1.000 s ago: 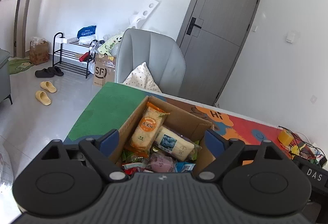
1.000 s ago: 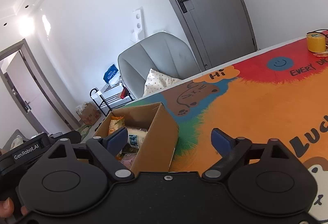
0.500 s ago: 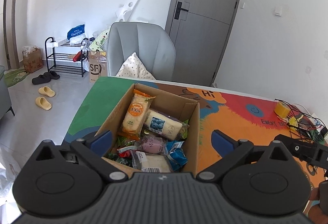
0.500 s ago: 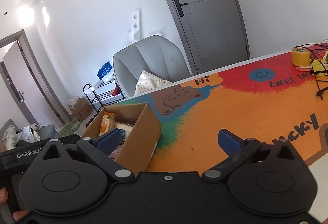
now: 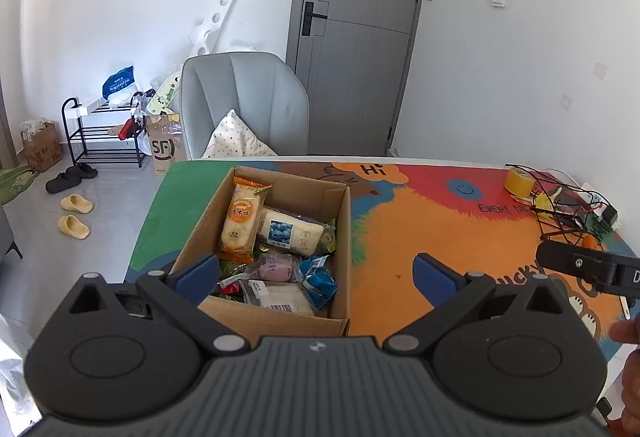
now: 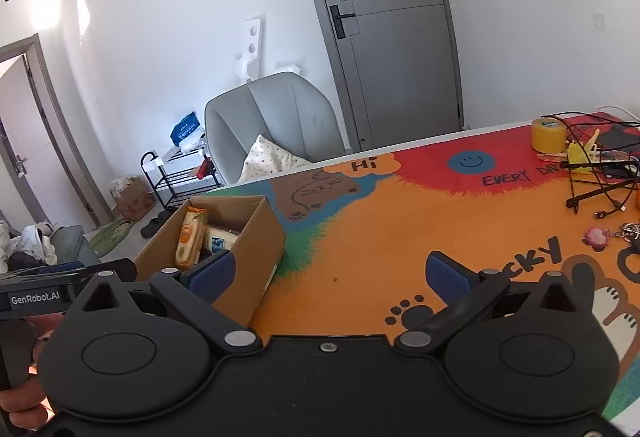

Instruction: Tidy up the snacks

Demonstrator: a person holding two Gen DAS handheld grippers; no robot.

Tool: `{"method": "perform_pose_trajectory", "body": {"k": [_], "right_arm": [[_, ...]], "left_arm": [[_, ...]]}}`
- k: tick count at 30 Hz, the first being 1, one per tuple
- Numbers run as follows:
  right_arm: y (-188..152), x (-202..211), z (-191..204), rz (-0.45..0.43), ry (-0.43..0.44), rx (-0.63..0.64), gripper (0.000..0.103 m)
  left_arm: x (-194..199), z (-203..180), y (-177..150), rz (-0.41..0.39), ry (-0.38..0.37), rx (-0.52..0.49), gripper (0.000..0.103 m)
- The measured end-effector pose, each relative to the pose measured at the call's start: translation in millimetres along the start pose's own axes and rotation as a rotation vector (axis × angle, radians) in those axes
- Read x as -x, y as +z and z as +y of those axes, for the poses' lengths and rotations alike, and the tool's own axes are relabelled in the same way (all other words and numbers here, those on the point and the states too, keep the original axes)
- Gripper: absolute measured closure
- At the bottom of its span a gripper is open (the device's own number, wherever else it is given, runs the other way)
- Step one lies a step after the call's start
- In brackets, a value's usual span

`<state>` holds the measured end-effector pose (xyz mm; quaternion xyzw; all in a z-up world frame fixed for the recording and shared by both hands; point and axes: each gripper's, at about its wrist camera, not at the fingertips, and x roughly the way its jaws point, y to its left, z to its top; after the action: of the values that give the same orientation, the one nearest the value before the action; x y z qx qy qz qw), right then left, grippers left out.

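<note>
White walls and a grey panelled door (image 5: 356, 37) close off the far side of the room, with a grey padded armchair (image 5: 244, 105) standing just beyond the far edge of the table. On the chair seat leans a white dotted cushion (image 5: 236, 141). Over the tabletop lies a bright cartoon-printed mat (image 5: 432, 237) in green, orange, red and blue. An open brown cardboard box (image 5: 340, 237) sits on the left part of that mat, near the left edge of the table. Inside it lie wrapped snacks: an orange-labelled pale pastry pack (image 5: 240, 221) propped against the far-left wall, a white pack with a blue picture label (image 5: 288, 231) beside it to the right, a small pink-purple wrapper (image 5: 276, 267) nearer, a crumpled blue packet (image 5: 320, 277) at the near right, and a clear-wrapped pale bar (image 5: 276, 295) at the near wall.

Above the near edge of the box hangs the left gripper (image 5: 316, 273), its 2 blue-padded fingers spread wide with nothing clamped between them. To the right of the box, the right gripper (image 6: 328, 275) has its 2 fingers spread just as wide over the orange area, also gripping nothing. At the far right of the table stand a yellow tape roll (image 6: 549, 135) and a tangle of black cables (image 6: 600, 177).
</note>
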<state>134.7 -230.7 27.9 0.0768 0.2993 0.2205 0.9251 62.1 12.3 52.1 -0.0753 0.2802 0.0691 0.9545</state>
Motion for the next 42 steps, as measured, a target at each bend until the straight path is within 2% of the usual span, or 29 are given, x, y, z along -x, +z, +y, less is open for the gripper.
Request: {"method": "perform_pose_trajectory", "body": {"k": [8, 18, 42], "right_arm": [[-5.5, 17.2, 4.2, 0.021, -0.023, 0.026, 0.0], [-7.1, 35.8, 2.4, 0.022, -0.021, 0.025, 0.0], [-5.6, 38.0, 4.6, 0.043, -0.012, 0.028, 0.0]], "left_arm": [[13.8, -0.3, -11.0, 0.028, -0.019, -0.024, 0.001], [25.8, 12.7, -12.7, 0.026, 0.003, -0.02, 0.001], [26.9, 14.5, -11.3, 0.044, 0.016, -0.025, 0.001]]}}
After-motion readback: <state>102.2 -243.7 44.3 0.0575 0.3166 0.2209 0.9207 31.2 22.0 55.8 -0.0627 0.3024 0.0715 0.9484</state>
